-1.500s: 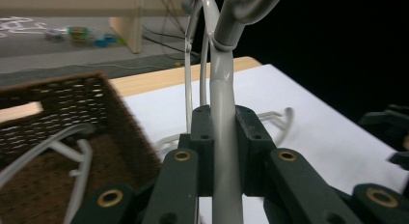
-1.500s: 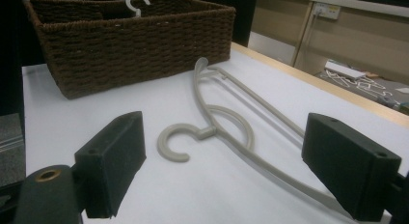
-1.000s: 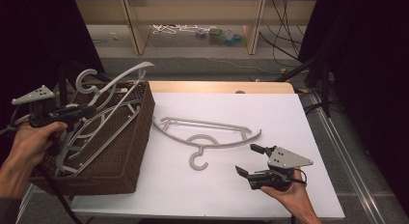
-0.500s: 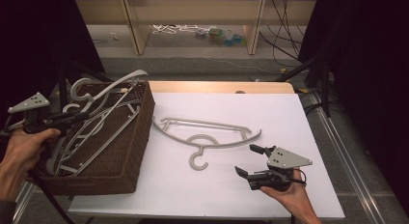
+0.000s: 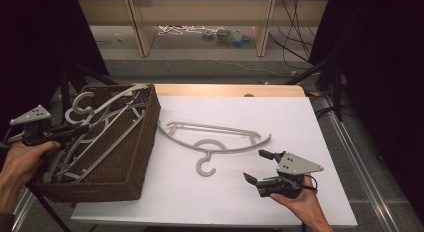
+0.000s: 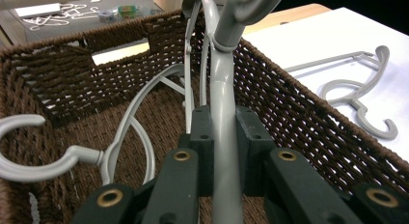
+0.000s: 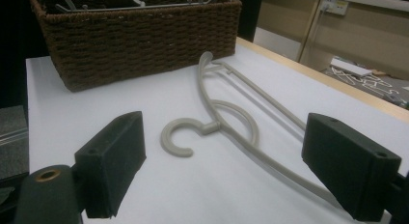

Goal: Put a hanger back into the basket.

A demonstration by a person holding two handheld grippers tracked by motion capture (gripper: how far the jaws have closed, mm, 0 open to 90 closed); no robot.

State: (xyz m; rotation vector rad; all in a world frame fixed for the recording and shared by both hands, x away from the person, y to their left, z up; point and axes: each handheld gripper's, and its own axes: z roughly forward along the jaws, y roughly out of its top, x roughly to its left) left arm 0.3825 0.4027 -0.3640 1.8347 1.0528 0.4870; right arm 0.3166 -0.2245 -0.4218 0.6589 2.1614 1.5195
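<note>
My left gripper (image 6: 223, 151) is clamped on the arm of a grey hanger (image 6: 225, 93), which I hold over the wicker basket (image 5: 131, 157) at the table's left side. The held hanger's long axis runs away from the jaws toward the far rim of the basket, its hook at the far end; other hangers (image 5: 107, 137) lie below it inside. I judge the next move is straight down. My right gripper (image 5: 265, 168) has its jaws wide open and empty, near the loose hanger (image 5: 215, 141) on the white table (image 5: 280, 117). That one lies across, left to right, hook pointing toward me.
</note>
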